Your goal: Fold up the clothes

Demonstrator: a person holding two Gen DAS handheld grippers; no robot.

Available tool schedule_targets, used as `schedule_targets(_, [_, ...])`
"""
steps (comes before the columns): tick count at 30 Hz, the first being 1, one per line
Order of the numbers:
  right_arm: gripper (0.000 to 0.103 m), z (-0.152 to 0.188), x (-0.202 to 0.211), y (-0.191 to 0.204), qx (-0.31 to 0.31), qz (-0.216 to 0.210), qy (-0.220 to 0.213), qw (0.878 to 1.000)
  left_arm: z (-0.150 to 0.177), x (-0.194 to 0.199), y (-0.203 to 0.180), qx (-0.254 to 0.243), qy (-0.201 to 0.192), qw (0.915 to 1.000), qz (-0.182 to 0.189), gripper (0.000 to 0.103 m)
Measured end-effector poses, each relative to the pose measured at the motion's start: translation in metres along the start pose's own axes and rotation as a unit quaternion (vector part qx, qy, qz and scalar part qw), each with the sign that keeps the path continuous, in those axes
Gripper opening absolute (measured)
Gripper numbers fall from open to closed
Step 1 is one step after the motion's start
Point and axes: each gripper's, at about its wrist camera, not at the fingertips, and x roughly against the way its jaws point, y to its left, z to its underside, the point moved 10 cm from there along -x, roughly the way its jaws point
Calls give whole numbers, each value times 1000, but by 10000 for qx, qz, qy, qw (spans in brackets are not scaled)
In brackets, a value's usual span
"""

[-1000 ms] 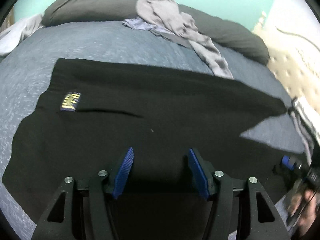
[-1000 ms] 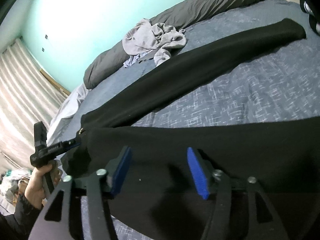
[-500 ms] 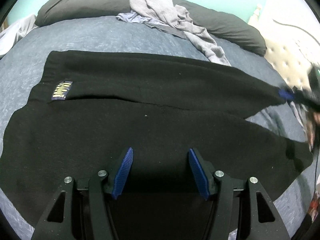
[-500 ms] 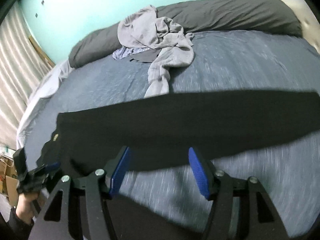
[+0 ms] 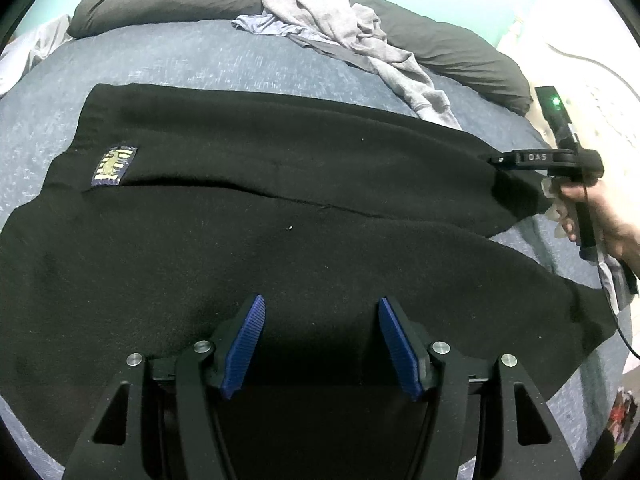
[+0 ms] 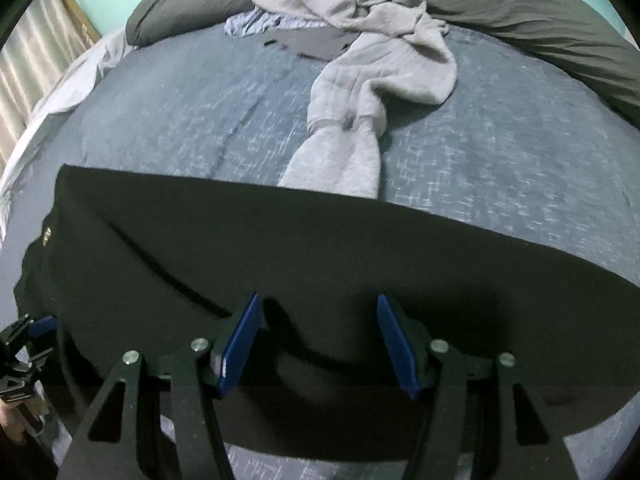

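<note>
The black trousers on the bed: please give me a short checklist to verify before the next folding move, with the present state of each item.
1. Black trousers lie spread flat on the bed: ok.
2. Far leg lies partly over the near leg, but the two leg ends are apart, not aligned: not ok.
3. Left gripper open, nothing between its pads: ok.
4. Right gripper open, no cloth pinched; in the left wrist view it sits at the far leg end: ok.
5. Grey sweatshirt is clear of the trousers: not ok, its sleeve end reaches the far edge.
6. Wrinkles under the grippers: cannot tell, the fabric is too dark.
</note>
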Motion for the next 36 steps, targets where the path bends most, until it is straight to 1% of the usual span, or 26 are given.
schedule_targets(1, [61,2,-4,0,28,19,44,10000,0,0,-1,-20,2,10000,-13,64])
schedule_targets(3, [51,6,-10,0,78,9,83,9999,1,0,-1,-26,1,10000,-11,66])
schedule_targets(4, [48,7,-12,0,122,10,79,9999,1,-1,-1,-16,3,10000,-2,66])
schedule_targets(5, [42,8,-12,0,164,16,56,9998,1,-1,-1,-6,4,10000,6,66])
schedule_targets(6, [30,8,-13,-1,208,28,30,9998,1,-2,-1,-1,6,10000,9,66])
schedule_targets(7, [21,8,-12,-3,249,58,-2,9997,1,-2,-1,-2,9,10000,4,66])
schedule_targets(8, [6,7,-11,-5,276,100,-33,9996,2,-2,0,-3,12,10000,-2,66])
schedule_targets(15, [2,2,-4,-9,451,153,-246,9986,3,-3,-2,-57,24,10000,-58,68])
schedule_targets(22, [2,-26,25,-19,267,289,-896,9952,3,-4,-2,-42,34,10000,-45,68])
schedule_targets(25, [2,-37,26,-21,218,356,-935,9947,3,-4,-2,-52,37,10000,-53,68])
schedule_targets(30, [2,-43,23,-25,18,400,-983,9944,4,-5,-2,-39,39,10000,-45,68])
schedule_targets(33, [0,-50,30,-27,-65,474,-1210,9915,4,-5,-2,-43,43,10000,-48,68])
schedule_targets(36, [0,-58,36,-28,-83,400,-1316,9905,4,-5,-2,-42,47,10000,-48,68])
